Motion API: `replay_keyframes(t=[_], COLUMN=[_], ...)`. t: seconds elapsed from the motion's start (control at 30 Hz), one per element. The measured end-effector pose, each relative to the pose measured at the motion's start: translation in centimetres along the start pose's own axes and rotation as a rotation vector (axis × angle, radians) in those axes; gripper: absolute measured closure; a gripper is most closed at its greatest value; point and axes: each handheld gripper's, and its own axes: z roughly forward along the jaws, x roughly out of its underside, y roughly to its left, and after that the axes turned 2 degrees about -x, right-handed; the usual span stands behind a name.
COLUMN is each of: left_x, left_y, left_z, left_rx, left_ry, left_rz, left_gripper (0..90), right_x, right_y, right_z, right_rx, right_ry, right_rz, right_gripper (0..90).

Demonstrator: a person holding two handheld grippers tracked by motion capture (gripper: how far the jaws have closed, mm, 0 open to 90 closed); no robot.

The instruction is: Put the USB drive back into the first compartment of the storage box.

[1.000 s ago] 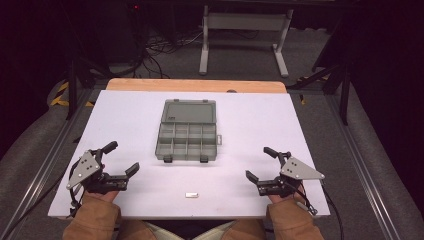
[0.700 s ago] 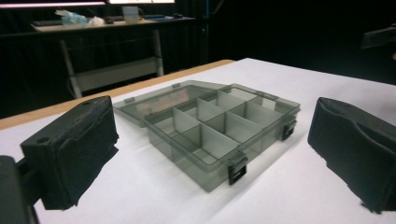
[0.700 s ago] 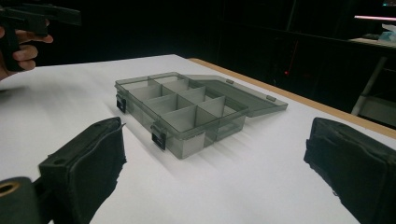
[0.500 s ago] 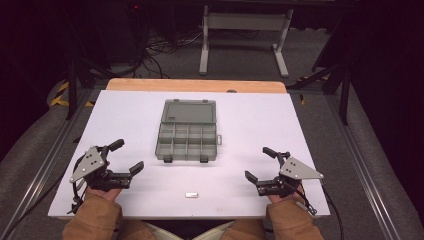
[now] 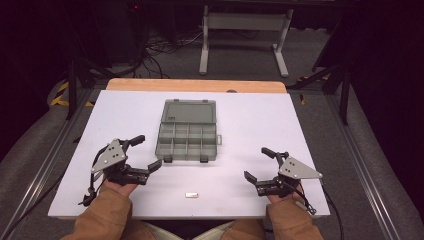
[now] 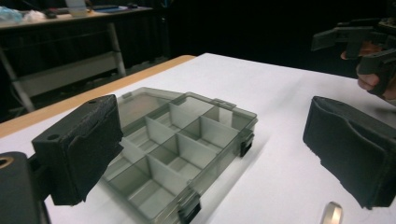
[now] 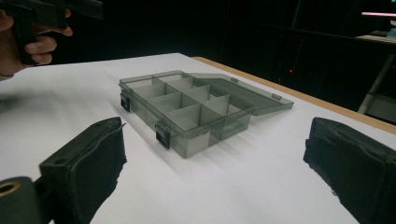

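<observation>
Shifted up-frame toward centre since earlier: left hand-held gripper (image 5: pixel 141 152), released, jaws just narrowing on nothing; open compartment box (image 5: pixel 187 132) mid-bench, up-right, nearest it; right hand-held gripper (image 5: pixel 258 164) released, lower right.

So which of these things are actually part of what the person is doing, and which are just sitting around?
Part of the job:
- open compartment box, lid laid back
- small metal piece at the near table edge
- left gripper, jaws open
- right gripper, jaws open

Just lying about:
- metal stand on the floor beyond
- cables on the floor
</observation>
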Motion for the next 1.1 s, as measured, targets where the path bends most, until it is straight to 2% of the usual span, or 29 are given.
replay_keyframes(t=[0.13, 0.43, 0.6, 0.77, 1.0, 1.07, 1.1], left_x=[-0.4, -1.5, -1.8, -2.0, -2.0, -2.0, -2.0], left_y=[-0.3, -2.0, -2.3, -2.9, -3.8, -4.1, -4.1], left_z=[1.2, 3.8, 4.6, 5.1, 5.8, 6.2, 6.2], left_rx=[0.034, 0.116, 0.149, 0.175, 0.214, 0.245, 0.245], left_ry=[0.006, 0.003, -0.005, 0.004, 0.032, 0.063, 0.063], left_rz=[-0.004, 0.021, 0.004, 0.014, 0.041, 0.06, 0.06], left_gripper=[5.3, 7.1, 7.1, 6.9, 7.0, 7.4, 8.4], right_x=[0.0, 0.1, 0.1, 0.1, 0.1, 0.2, 0.2], right_y=[0.0, -0.1, -0.1, -0.1, -0.1, -0.1, -0.1], right_z=[0.0, 0.0, 0.1, 0.1, 0.2, 0.2, 0.2], right_rx=[-0.001, -0.006, -0.014, -0.015, -0.021, -0.022, -0.022], right_ry=[0.0, -0.001, 0.004, 0.004, 0.008, 0.008, 0.008], right_rz=[0.0, 0.004, 0.003, 0.003, 0.006, 0.005, 0.005], right_gripper=[5.2, 5.2, 5.2, 5.3, 5.3, 5.3, 5.3])
